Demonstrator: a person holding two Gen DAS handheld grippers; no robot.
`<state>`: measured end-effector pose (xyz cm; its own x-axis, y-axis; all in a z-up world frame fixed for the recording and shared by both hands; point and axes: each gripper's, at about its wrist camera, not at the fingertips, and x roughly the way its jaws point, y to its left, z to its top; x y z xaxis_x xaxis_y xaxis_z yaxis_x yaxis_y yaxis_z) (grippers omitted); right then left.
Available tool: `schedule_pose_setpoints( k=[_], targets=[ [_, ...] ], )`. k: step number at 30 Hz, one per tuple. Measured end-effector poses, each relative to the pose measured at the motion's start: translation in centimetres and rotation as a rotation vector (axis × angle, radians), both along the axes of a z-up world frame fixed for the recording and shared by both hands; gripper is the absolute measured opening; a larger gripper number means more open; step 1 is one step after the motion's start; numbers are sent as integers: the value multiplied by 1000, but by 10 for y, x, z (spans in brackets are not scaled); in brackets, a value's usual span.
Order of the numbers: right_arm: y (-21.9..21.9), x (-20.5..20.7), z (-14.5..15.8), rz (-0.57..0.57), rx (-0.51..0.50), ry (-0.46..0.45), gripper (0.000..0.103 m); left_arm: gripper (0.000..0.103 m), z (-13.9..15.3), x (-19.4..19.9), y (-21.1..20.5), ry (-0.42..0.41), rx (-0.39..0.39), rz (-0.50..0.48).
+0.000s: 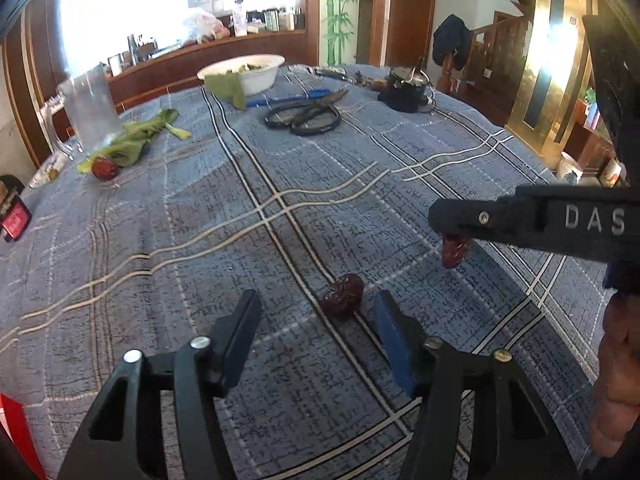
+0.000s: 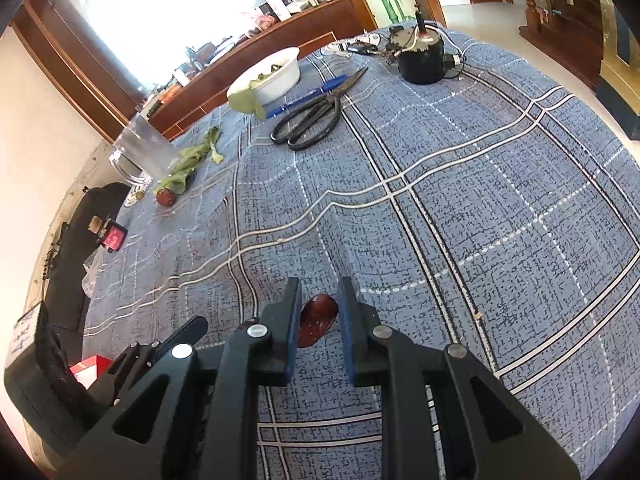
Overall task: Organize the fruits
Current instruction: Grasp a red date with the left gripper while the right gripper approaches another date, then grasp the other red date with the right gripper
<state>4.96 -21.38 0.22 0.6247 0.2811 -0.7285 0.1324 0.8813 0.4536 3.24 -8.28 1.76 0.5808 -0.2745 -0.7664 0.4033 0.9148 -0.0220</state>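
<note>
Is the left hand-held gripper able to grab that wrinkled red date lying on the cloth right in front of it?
Probably yes. The left hand-held gripper is open and the red date lies on the tablecloth just ahead of its fingertips, with nothing between them.

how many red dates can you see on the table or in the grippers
3: one date on the cloth between the open left gripper's fingers, one held date in the right gripper, one far date by the greens. More may be hidden.

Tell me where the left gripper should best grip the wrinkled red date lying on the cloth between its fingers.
Across the red date's short middle, coming straight down from above: it lies flat on the tablecloth with both flanks exposed, and the open left gripper already straddles it.
</note>
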Motion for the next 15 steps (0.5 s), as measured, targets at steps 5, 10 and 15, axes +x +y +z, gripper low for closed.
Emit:
schedule_pose_setpoints(
  k=[5, 10, 15],
  targets=[
    [4, 4, -7, 9, -19, 32, 20, 30, -4, 4, -4, 33, -27, -26],
    [7, 9, -19, 18, -35, 85, 20, 19, -3, 5, -1, 32, -41, -19],
    [7, 9, -19, 25, -46, 88, 20, 19, -3, 0, 2, 26, -23, -29]
  ],
)
